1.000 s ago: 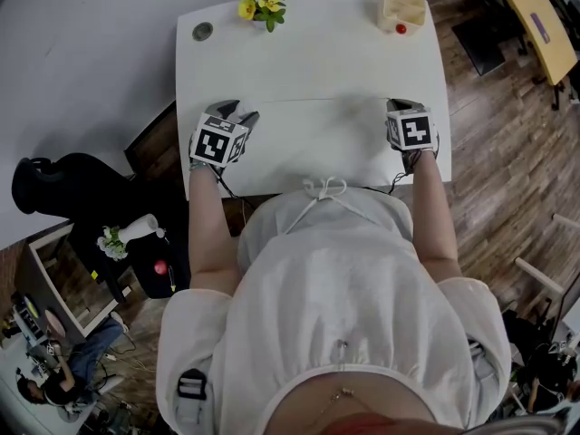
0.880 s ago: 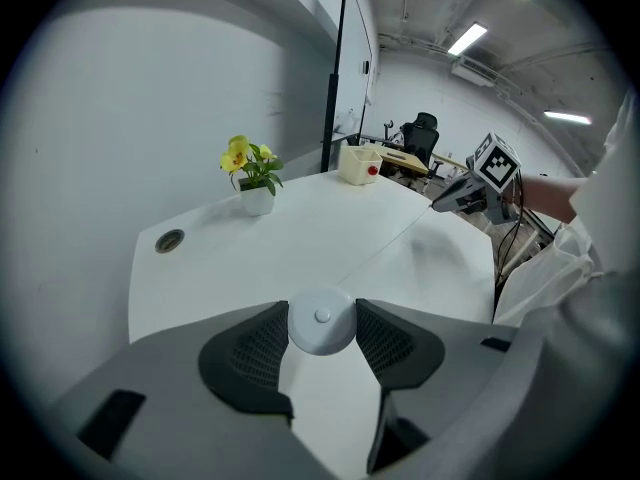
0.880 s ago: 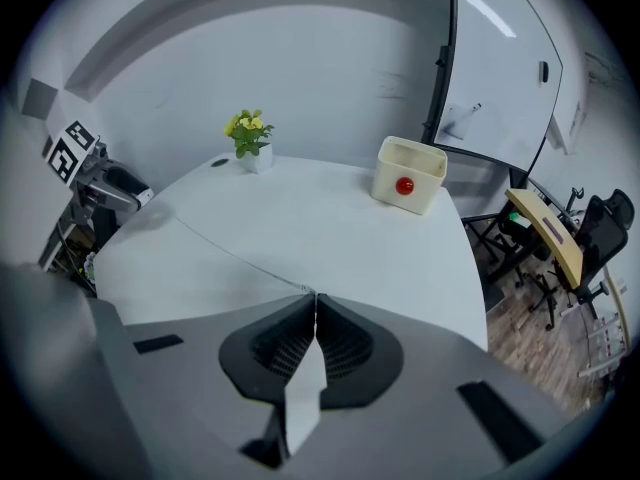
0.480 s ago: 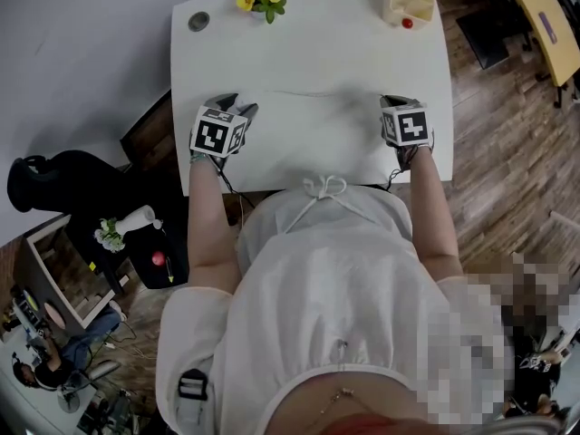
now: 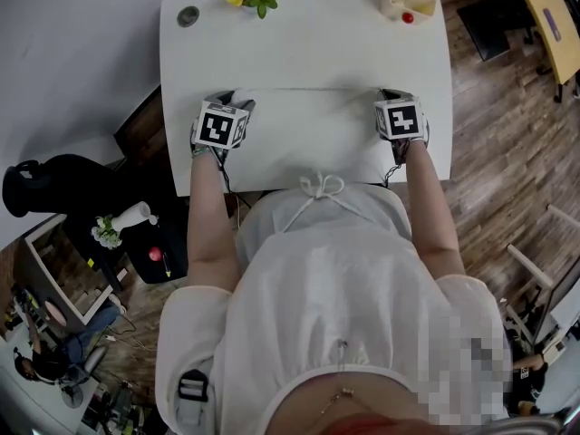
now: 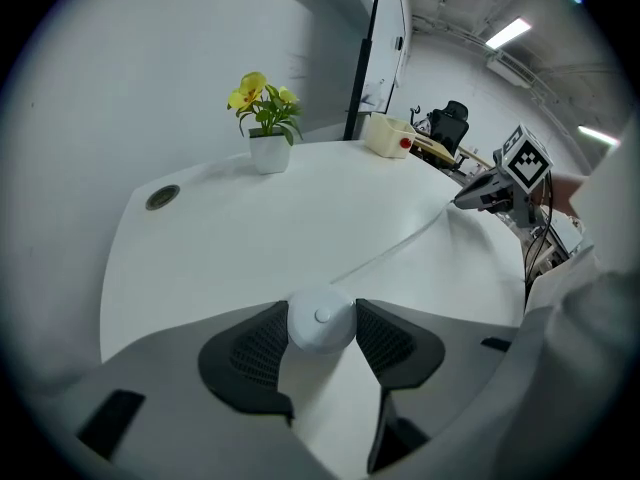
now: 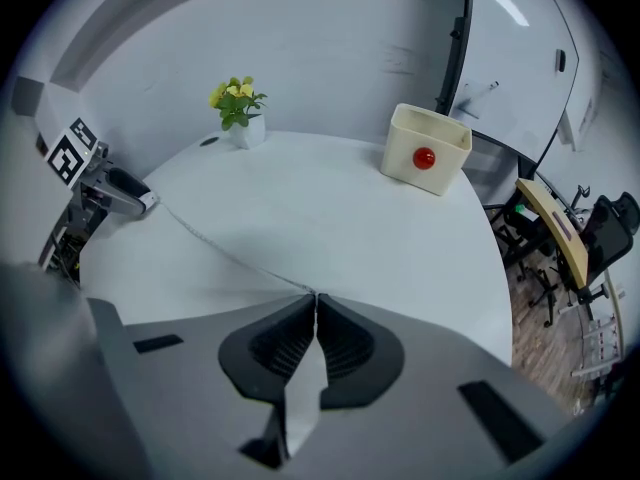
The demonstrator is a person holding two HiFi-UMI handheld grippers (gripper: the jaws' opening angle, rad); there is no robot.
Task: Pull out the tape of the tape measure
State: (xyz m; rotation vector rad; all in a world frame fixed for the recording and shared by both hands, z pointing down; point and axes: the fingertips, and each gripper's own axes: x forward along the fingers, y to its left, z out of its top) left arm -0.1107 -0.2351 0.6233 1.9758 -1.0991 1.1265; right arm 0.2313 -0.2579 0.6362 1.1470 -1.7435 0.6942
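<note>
My left gripper (image 6: 321, 315) clamps the tape measure case (image 6: 320, 330) as an anchor. My right gripper (image 7: 313, 301) is closed on what seems the end of the tape (image 7: 237, 249), so it runs stretched over the bench (image 5: 308, 43).

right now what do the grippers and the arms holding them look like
The left gripper and right gripper are grey, each with two dark ribbed pads and a white cube with black square markers. A thin dark cable trails from each. The person wears a white top; the forearms are uncovered.
</note>
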